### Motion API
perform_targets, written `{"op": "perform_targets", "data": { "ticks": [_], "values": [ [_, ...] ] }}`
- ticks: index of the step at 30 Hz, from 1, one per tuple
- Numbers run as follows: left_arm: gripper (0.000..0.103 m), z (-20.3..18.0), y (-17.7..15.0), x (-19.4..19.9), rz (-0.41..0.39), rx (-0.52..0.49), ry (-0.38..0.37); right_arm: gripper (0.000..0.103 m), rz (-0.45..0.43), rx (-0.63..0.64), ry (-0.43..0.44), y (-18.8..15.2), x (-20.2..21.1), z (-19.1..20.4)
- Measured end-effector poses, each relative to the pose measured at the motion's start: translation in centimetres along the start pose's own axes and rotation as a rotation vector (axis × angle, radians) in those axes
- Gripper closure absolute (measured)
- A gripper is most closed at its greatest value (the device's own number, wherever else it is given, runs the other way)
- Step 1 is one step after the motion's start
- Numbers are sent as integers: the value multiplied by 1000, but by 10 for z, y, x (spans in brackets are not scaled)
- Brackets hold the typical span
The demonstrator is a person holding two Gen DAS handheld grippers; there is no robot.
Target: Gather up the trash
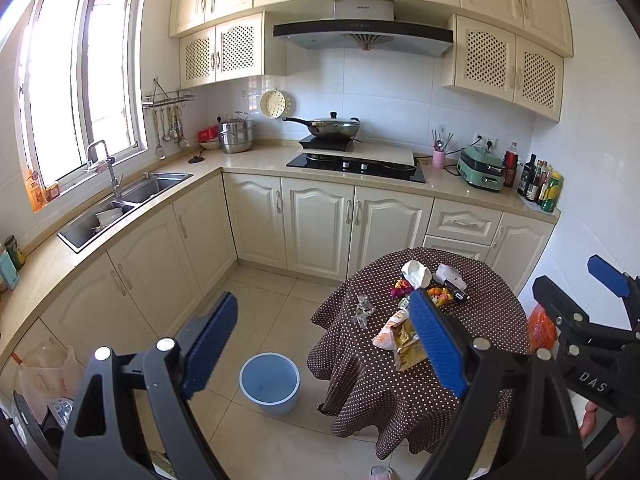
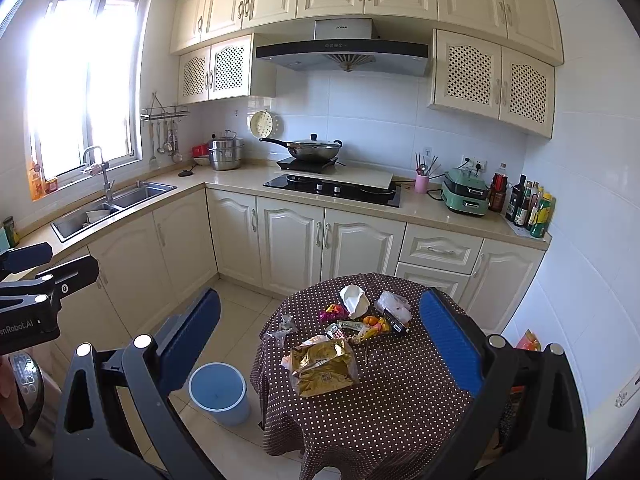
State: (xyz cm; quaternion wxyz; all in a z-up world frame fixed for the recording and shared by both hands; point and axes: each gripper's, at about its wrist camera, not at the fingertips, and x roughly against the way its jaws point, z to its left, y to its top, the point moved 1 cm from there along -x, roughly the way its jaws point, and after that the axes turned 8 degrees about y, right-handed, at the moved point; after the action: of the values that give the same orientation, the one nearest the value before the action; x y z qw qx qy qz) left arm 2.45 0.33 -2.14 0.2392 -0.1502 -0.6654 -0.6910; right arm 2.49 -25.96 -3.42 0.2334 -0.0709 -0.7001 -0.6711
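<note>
A small round table (image 2: 384, 408) with a brown polka-dot cloth holds the trash: a gold foil bag (image 2: 324, 366), a crumpled white paper (image 2: 355, 300), a clear plastic wrapper (image 2: 285, 326), a white plastic bag (image 2: 394, 305), and colourful candy wrappers (image 2: 334, 313). The gold bag (image 1: 406, 342) and the white paper (image 1: 416, 274) also show in the left wrist view. A blue bin (image 2: 218, 392) stands empty on the floor left of the table, also in the left wrist view (image 1: 270, 383). My left gripper (image 1: 324, 344) and right gripper (image 2: 320, 348) are open, empty, above and short of the table.
An L-shaped counter with a sink (image 2: 112, 204), a stove with a wok (image 2: 312, 150) and bottles (image 2: 528, 206) runs along the back walls. An orange bag (image 1: 540, 326) lies right of the table. The right gripper's body (image 1: 592, 320) shows at the left view's right edge.
</note>
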Motion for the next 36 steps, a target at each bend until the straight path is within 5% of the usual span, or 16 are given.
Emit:
{"op": "perform_targets", "data": {
  "ticks": [36],
  "values": [
    [17, 13, -2, -10, 22, 3, -4, 7, 14, -16, 12, -6, -13, 4]
  ]
}}
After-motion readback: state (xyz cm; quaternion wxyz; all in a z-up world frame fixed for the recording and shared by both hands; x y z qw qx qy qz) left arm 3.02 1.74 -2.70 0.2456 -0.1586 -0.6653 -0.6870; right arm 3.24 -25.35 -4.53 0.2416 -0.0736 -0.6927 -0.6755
